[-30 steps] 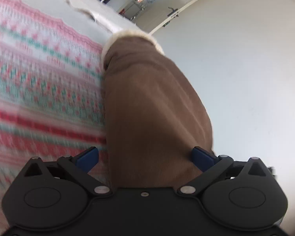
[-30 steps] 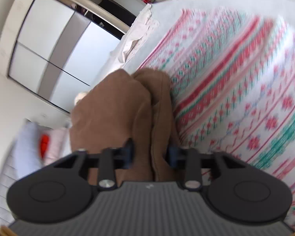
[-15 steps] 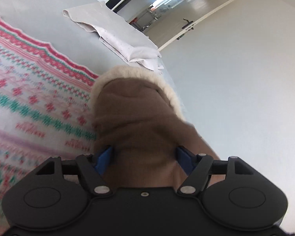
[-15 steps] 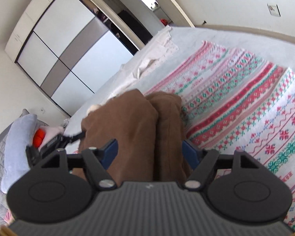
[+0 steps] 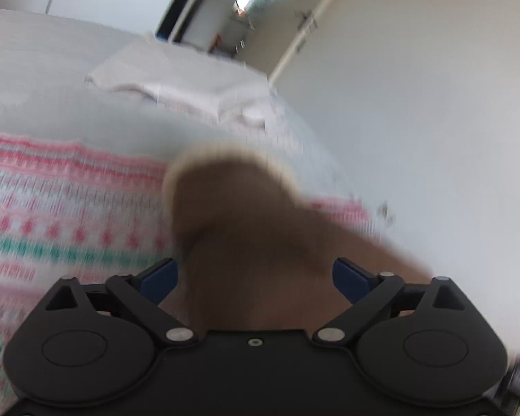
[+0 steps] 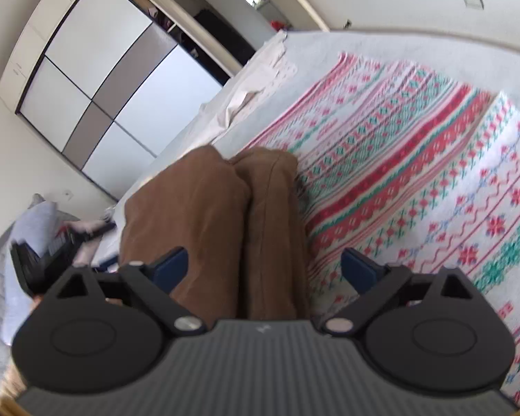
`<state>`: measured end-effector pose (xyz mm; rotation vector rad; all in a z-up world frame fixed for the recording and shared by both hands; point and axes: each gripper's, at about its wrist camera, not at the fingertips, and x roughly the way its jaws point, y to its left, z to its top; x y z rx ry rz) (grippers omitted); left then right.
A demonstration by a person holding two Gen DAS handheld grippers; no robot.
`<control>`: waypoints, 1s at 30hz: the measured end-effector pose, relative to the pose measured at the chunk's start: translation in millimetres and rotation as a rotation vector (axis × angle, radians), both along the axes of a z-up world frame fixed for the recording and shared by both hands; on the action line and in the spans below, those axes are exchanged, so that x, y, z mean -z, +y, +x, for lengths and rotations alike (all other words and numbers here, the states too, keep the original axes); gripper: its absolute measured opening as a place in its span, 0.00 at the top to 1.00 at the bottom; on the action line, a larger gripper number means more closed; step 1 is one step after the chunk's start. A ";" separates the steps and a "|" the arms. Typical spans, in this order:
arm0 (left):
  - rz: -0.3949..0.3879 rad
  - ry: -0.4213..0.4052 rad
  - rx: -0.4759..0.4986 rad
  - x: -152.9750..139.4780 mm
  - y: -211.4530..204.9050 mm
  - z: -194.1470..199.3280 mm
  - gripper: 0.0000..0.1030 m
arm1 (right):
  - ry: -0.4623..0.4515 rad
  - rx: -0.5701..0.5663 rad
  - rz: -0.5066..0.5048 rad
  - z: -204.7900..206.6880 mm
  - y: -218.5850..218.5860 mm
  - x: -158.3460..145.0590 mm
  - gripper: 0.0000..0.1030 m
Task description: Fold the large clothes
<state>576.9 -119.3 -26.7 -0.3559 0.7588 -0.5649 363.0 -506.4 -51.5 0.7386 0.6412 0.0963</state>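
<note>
- My left gripper has its jaws spread wide. The brown garment runs up between my blue pads, and I see a gap of bare fabric on either side, so neither pad presses it.
- This view is blurred, so I cannot tell whether the cloth brushes the pad on the right.
- The far end of the garment in the left wrist view shows a pale fluffy trim around the brown.
- My right gripper also has its jaws wide apart. Two thick folds of the brown garment pass between them, side by side and touching each other.
- The left fold sits just beside my left-hand pad; the right-hand pad stands clear of the cloth, over the blanket.
- The garment lies on the bed, along the edge of a patterned blanket with red, green and white bands, and overlaps that edge.
- Beyond the blanket, toward the far end of the bed, a crumpled white cloth rests on the grey cover.
- In the right wrist view, a wardrobe with white and grey panels stands past the bed.
- Low at the left of the same view I see a black gripper body, its jaws hidden from me.
</note>
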 end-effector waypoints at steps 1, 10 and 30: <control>0.005 0.013 0.025 6.4 3.2 -9.0 0.02 | 0.017 -0.024 0.020 1.8 -0.3 1.8 0.01; -0.316 0.288 0.128 70.4 37.1 -61.6 0.02 | 0.197 -0.138 0.297 33.8 -12.8 52.9 0.01; -0.320 0.244 -0.048 18.9 158.3 -194.6 0.36 | 0.089 -0.375 0.207 -31.6 144.8 -15.5 0.57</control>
